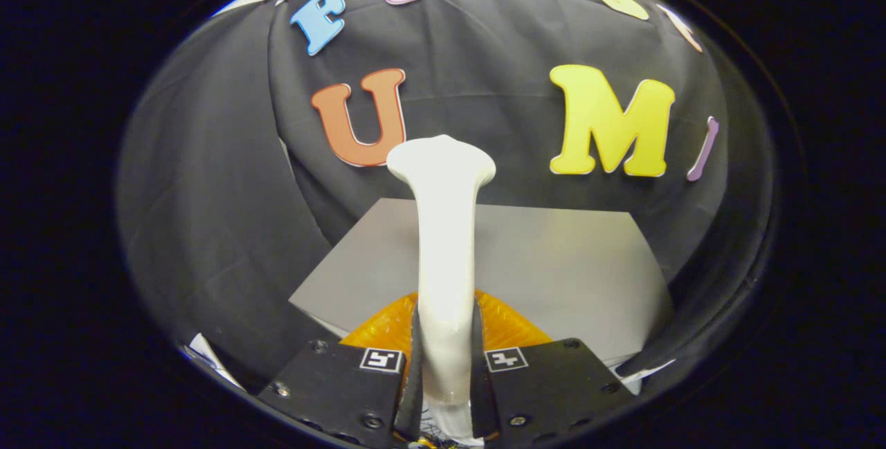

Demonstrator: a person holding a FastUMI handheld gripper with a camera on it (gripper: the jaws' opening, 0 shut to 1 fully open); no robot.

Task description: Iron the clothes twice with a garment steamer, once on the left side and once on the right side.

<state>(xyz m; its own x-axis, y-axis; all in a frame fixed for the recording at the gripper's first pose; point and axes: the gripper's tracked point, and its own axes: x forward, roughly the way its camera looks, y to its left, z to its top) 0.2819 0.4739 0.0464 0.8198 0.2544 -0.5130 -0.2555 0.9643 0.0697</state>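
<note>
Your gripper (445, 359) has both fingers pinching the handle of the white garment steamer (443, 241), which rises ahead between them. Its flared head stands over the near edge of the grey bench (567, 262).

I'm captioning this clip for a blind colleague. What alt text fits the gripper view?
The gripper is shut on a white garment steamer, whose handle runs up between the fingers to a flared head. Beyond it lies a grey tabletop, with the booth's black cloth wall behind.
</note>
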